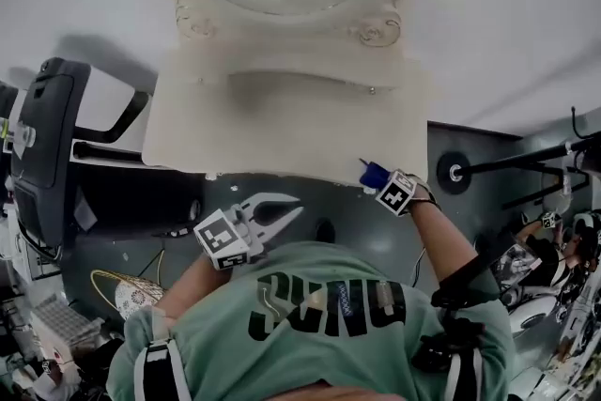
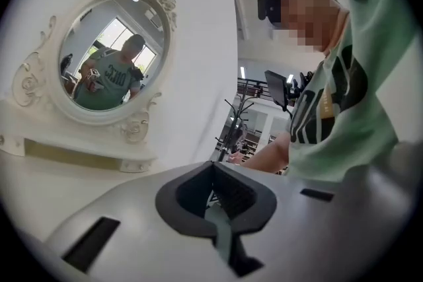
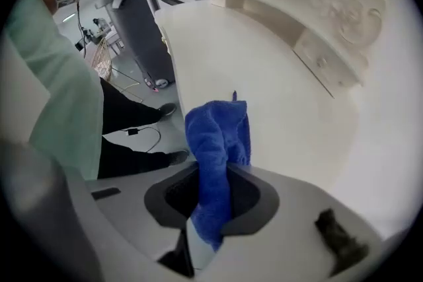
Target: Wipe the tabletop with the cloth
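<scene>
The right hand-held gripper [image 3: 210,198] is clamped on the blue cloth [image 3: 217,132] at the counter's [image 3: 264,76] five o'clock corner. The left hand-held gripper [image 1: 282,213] hangs parted and empty at seven o'clock, off the counter. Wiping looks barely begun; next, press the cloth down and sweep toward eleven.

Your blue terry cloth [image 3: 215,142], bunched into a thick fold, pinched between your right gripper's [image 3: 210,205] jaws at lower centre of its view, free end over the pale cream tabletop's [image 3: 264,89] front edge.
</scene>
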### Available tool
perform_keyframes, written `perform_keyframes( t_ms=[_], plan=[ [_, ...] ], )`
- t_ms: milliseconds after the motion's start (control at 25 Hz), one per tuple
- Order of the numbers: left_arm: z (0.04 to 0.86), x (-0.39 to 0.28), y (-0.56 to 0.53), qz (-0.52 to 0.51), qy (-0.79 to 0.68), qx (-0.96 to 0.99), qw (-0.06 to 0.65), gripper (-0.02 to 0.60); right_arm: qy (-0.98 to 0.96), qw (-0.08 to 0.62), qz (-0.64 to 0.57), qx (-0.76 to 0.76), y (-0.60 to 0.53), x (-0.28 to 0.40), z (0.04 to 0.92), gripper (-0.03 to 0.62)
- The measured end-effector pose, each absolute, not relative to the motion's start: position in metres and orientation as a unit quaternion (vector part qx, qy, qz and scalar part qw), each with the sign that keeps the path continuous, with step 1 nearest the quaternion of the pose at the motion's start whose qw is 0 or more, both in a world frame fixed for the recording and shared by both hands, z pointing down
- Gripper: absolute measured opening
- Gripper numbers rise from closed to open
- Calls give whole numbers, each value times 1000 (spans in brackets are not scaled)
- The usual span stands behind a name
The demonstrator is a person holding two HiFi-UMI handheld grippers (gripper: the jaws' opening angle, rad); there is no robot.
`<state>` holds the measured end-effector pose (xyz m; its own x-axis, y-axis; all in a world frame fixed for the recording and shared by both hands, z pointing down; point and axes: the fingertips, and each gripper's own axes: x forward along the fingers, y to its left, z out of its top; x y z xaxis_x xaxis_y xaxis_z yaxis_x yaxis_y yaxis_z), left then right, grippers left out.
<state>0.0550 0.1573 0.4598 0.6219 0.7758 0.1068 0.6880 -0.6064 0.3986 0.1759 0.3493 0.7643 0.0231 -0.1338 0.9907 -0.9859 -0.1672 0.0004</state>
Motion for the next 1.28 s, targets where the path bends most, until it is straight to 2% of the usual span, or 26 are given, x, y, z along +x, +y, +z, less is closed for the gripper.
perform_keyframes(
  t_ms=[280, 520, 640, 800, 1000, 1120, 1280],
  plan=[
    [441, 64, 194, 139, 412, 892, 127, 9, -464, 440, 549, 538, 433, 153, 800, 78],
    [425, 50, 149, 124, 372, 911, 124, 9, -493, 372, 516, 593, 385, 158, 763, 78],
    [420, 43, 107, 113, 356, 919, 127, 9, -478, 292, 497, 663, 348, 193, 726, 78],
    [421, 46, 49, 103, 362, 918, 128, 9, -384, 141, 511, 756, 338, 252, 692, 78],
    [422, 74, -7, 116, 380, 913, 99, 9, -284, -25, 505, 814, 333, 319, 668, 78],
    [430, 107, -10, 132, 377, 912, 96, 9, -268, -49, 497, 824, 341, 362, 672, 78],
    [451, 175, 16, 164, 356, 915, 92, 9, -290, 0, 482, 827, 361, 464, 686, 78]
  ],
)
